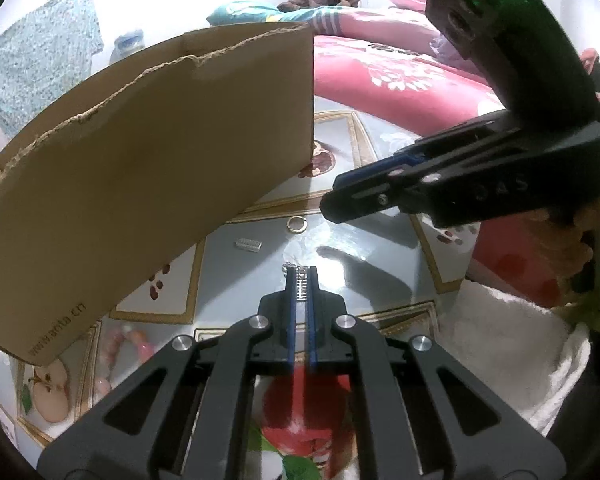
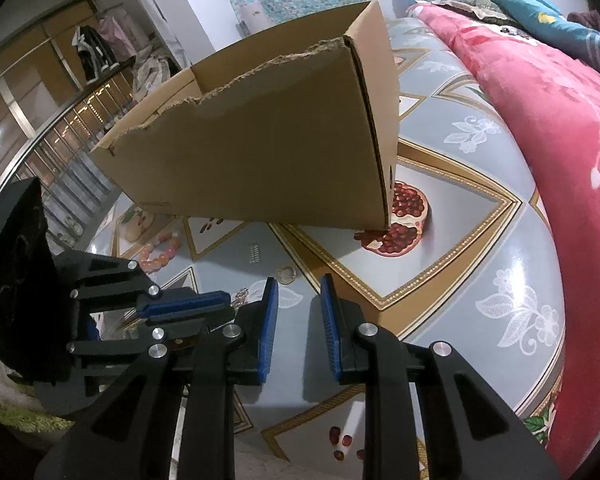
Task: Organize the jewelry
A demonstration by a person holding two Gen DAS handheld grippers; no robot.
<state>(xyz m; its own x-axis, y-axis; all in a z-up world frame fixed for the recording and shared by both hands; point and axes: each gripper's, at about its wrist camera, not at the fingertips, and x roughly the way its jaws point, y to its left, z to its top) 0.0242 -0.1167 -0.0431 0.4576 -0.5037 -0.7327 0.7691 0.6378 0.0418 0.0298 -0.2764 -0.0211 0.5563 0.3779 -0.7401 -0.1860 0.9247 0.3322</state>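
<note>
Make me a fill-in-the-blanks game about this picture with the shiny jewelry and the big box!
1. The left gripper is shut on a silver ____.
2. The right gripper holds ____ between its open jaws.
3. The small ring lies on the table in front of the ____ box.
4. The pink bead bracelet lies on the table, not in the ____.

Missing words: chain; nothing; cardboard; box
</note>
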